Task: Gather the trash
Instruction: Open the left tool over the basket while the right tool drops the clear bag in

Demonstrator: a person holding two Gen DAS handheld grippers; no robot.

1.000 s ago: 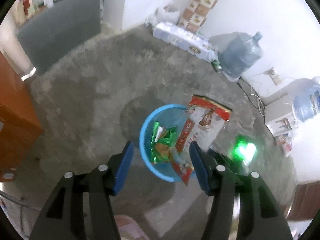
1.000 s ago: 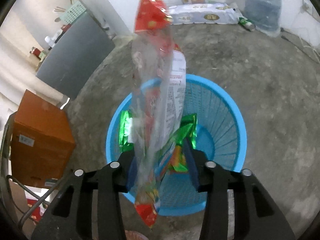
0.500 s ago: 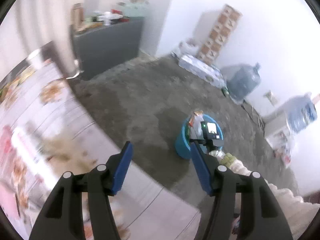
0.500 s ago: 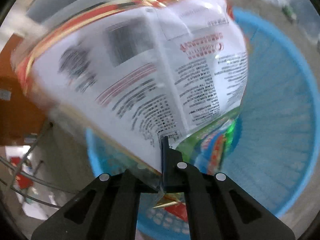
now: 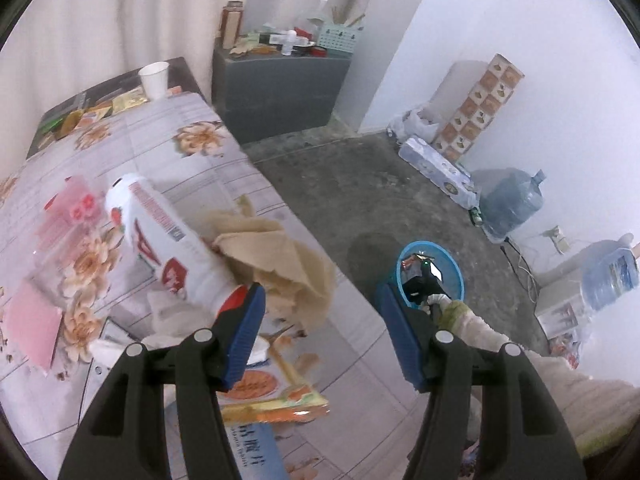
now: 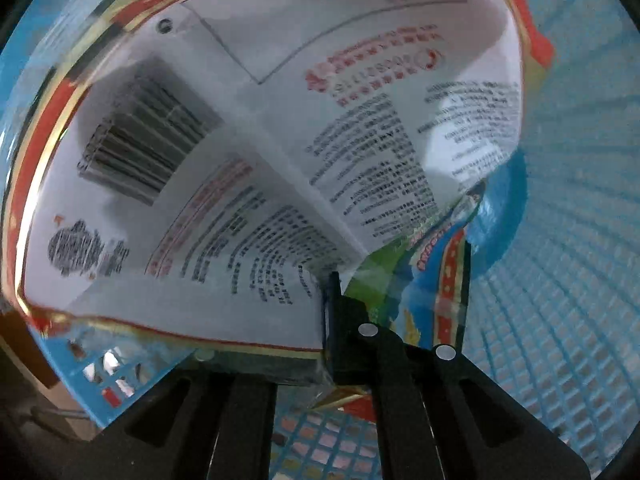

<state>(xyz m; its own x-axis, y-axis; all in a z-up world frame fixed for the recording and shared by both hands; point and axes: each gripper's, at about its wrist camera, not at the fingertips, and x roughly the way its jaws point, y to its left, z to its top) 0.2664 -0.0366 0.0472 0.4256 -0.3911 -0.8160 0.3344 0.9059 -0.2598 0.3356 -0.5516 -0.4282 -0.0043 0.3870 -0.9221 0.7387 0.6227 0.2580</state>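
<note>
Right tongs pinch wrapper inside basket; left tongs spread over table.

Right gripper (image 6: 326, 304) clamps the snack wrapper (image 6: 260, 140), within the blue basket (image 6: 560, 280). Left gripper (image 5: 320, 336) stands spread, empty; white bottle (image 5: 168, 240) at ten o'clock, on the table (image 5: 200, 152).

I saw a table (image 5: 200, 152) w/ floral cloth at left: paper cup (image 5: 154, 79) at far end, white-red bottle (image 5: 172, 252) lying mid-table, beige rag (image 5: 280, 248) just right of it, snack packet (image 5: 276, 402) near me. Concrete floor (image 5: 340, 200) at right carried blue basket (image 5: 460, 276), water jug (image 5: 510, 204) farther right.
</note>
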